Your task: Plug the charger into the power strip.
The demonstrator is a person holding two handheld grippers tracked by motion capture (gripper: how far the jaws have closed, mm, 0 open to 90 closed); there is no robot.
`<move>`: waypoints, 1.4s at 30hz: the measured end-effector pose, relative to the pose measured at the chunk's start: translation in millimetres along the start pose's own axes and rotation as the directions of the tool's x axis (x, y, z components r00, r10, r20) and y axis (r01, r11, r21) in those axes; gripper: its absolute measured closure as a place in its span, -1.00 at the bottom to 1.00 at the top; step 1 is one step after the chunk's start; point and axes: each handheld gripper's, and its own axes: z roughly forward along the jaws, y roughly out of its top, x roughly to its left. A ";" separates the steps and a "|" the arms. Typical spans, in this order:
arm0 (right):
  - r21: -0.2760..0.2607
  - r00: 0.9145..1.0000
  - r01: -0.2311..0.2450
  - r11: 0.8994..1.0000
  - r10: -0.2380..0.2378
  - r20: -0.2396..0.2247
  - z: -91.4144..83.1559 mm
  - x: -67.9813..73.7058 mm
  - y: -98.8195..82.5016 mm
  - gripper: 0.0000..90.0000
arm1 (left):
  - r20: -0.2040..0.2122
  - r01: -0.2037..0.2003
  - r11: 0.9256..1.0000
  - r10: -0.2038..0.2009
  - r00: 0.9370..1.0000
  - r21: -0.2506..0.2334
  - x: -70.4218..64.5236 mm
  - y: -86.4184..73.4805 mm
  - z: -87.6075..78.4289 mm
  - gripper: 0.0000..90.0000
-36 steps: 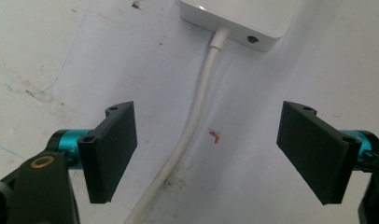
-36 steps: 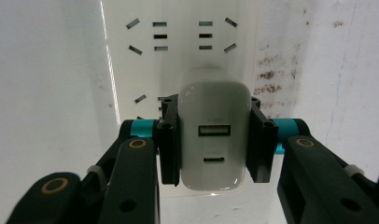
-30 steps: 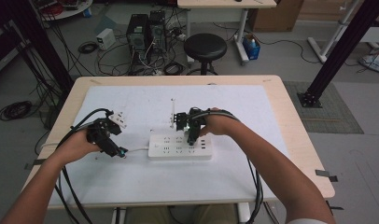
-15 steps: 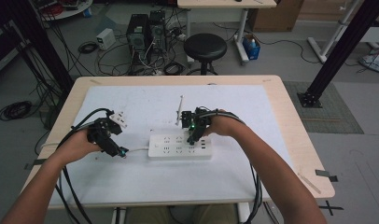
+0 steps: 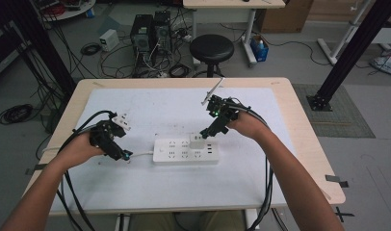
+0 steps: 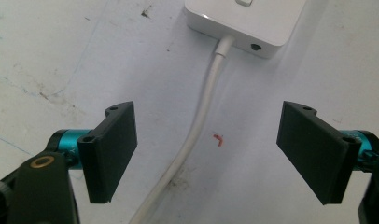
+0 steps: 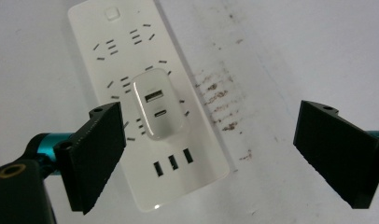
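Both forearms are bare, no sleeves showing; each hand grips a black gripper, the left gripper (image 5: 108, 139) and the right gripper (image 5: 216, 119), each trailing thick black cables (image 5: 266, 192) toward the person; a small green light glows on the right one; up close, each gripper carries 2 flat, matte black rectangular jaws with a small screw hole at the corner, mounted on teal cylindrical fittings (image 6: 68, 141); a brass-coloured ring (image 6: 42, 162) sits on the black frame.

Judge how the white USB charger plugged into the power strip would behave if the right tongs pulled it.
The USB charger looks like rigid, smooth plastic, so it might slip between the flat pads. It is seated in the power strip, so the strip would probably lift with it. The strip's cord curves loosely, likely flexible and trailing along.
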 end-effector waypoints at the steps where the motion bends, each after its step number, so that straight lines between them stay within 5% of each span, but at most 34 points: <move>1: 0.012 1.000 -0.008 1.000 0.008 0.013 -0.8 0.4 0.6 -0.81 | -0.001 0.013 1.000 -0.013 1.000 -0.008 -0.5 -0.1 0.4 -0.55; 3: 0.025 0.999 -0.020 0.999 0.019 0.044 -1.3 1.6 1.4 -0.81 | -0.001 0.004 1.000 -0.004 1.000 -0.003 0.1 0.2 0.5 -0.55; 6: 0.054 1.000 0.006 0.999 -0.005 -0.027 -1.6 2.3 2.1 -0.81 | 0.001 -0.001 1.000 0.001 1.000 0.000 -0.7 0.6 0.6 -0.55; 7: 0.070 1.000 -0.001 0.998 0.003 -0.030 -1.2 2.3 2.8 -0.98 | 0.001 0.000 1.000 0.000 1.000 -0.002 -0.8 0.6 0.5 -0.55; 13: 0.081 0.999 0.020 0.997 -0.024 0.046 -5.2 1.1 4.3 -0.99 | -0.009 0.008 1.000 -0.008 1.000 -0.014 -1.5 0.5 -2.1 -0.55; 16: 0.091 0.984 -0.030 0.995 0.013 0.179 -11.7 0.7 -0.6 -0.99 | -0.021 0.009 1.000 -0.009 1.000 -0.011 0.3 0.7 -4.3 -0.55; 19: 0.095 0.985 -0.070 0.993 0.054 0.164 -20.9 1.8 -7.0 -0.98 | -0.033 0.022 1.000 -0.022 0.999 -0.018 1.8 1.2 -5.9 -0.55; 26: 0.037 0.973 -0.130 0.991 0.120 0.198 -52.9 8.9 -38.0 -0.98 | -0.047 0.031 0.999 -0.032 0.998 -0.023 3.7 3.0 -9.6 -0.55; 31: -0.026 0.937 -0.204 0.979 0.203 0.283 -68.9 13.8 -72.9 -0.98 | -0.053 0.033 0.999 -0.035 0.998 -0.036 2.7 3.0 -10.8 -0.55; 35: -0.110 0.941 -0.262 0.959 0.279 0.193 -79.6 12.1 -94.9 -0.98 | -0.052 0.031 0.999 -0.033 0.998 -0.034 1.7 2.7 -12.0 -0.55; 42: -0.163 0.932 -0.265 0.950 0.295 0.208 -89.3 16.1 -109.7 -0.98 | -0.056 0.025 0.999 -0.027 0.998 -0.045 1.6 3.3 -17.6 -0.55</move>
